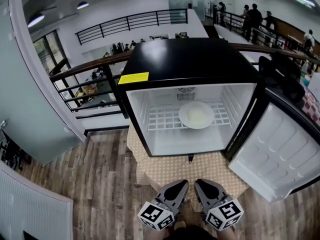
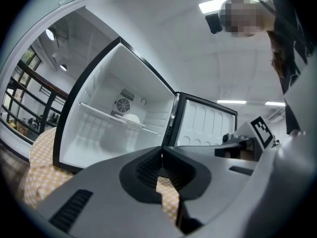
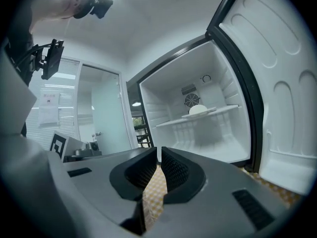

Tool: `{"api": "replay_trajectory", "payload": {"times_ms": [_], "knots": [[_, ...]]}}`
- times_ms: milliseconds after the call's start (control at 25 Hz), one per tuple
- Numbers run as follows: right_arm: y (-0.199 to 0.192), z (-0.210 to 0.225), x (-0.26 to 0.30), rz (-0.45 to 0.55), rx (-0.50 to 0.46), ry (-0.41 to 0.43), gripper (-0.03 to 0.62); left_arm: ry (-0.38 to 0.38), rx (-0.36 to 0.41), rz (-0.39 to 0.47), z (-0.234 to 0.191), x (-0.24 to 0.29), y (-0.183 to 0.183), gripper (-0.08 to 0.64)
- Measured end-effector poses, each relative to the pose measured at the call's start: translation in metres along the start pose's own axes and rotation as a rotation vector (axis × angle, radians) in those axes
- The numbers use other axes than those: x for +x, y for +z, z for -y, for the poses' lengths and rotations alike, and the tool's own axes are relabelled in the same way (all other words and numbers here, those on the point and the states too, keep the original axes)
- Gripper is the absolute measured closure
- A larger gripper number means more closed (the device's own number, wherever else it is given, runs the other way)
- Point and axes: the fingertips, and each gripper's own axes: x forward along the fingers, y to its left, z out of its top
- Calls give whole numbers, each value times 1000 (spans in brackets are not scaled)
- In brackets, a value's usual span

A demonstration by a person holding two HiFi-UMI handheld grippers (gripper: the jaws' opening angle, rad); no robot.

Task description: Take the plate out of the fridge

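A small black fridge [image 1: 190,59] stands with its door [image 1: 277,154] swung wide to the right. Inside, a white plate [image 1: 196,115] lies on the white wire shelf [image 1: 160,119], right of centre and below the rear fan grille. The plate also shows small in the left gripper view [image 2: 131,118] and the right gripper view [image 3: 198,110]. My left gripper [image 1: 177,186] and right gripper [image 1: 204,185] sit side by side low in the head view, well short of the fridge opening. Both are shut with nothing between their jaws, and both point toward the open cabinet.
The fridge rests on a yellow checkered cloth [image 1: 200,169] over a wood-pattern floor [image 1: 100,184]. A dark railing [image 1: 90,69] runs behind it, and a glass partition [image 1: 30,109] stands at the left. Several people stand far off at the upper right.
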Motion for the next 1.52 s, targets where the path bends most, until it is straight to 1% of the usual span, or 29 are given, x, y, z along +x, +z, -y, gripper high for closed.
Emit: {"api": "replay_trajectory", "payload": {"times_ms": [200,360,520,760,1120,1280,1360,1440,1520], "knots": [[1,17,9,21,87,-47,545,13,-14,-2,-11,2,-3,548],[8,29,21,40,160,-57,545,26,-15,7,-24,8,1,548],[21,44,35,73,250,-62,545,23,-9,15,-36,23,9,548],[42,73,55,115,336,-87,545,13,-4,34,-54,51,25,548],[64,103,76,172,529,-79,545,-22,4,44,-68,88,35,548],[67,113,85,176,562,-82,543,-20,3,44,-74,95,35,548],[70,117,90,184,595,-83,543,-16,1,43,-79,97,35,548],[74,121,94,195,638,-86,531,-12,1,42,-83,98,34,548],[81,125,99,221,693,-70,491,-9,2,43,-88,100,35,548]]}}
